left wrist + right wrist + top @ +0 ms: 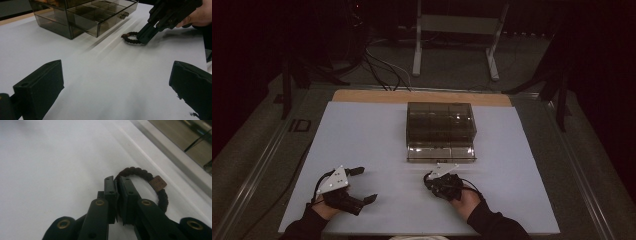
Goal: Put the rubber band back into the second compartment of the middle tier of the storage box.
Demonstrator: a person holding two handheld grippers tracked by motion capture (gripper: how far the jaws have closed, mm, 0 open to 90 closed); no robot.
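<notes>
- The left tool (360,184) rested on the worktop (372,130) at about 7 o'clock, in the person's left hand (323,207). Its jaws stood wide apart with nothing between them and pointed toward 3 o'clock, probably parked clear so the other hand had room.
- The drawer box (440,122), smoky and see-through, sat near the middle, toward 12 o'clock. Its lower drawer (441,151) was pulled out toward the person, likely opened to take or give up small items.
- The hair tie (147,182), a dark braided loop with a small brown tag, lay flat on the worktop just in front of the open drawer, at about 6 o'clock from it.
- The right tool (117,185) was low over the sheet, held by the right hand (464,199). Its jaws were closed nearly together and pinched the braid at one side of the loop, the tag lying beyond the grip. Gripping the cord itself seemed the sure way to lift so limp a thing.
</notes>
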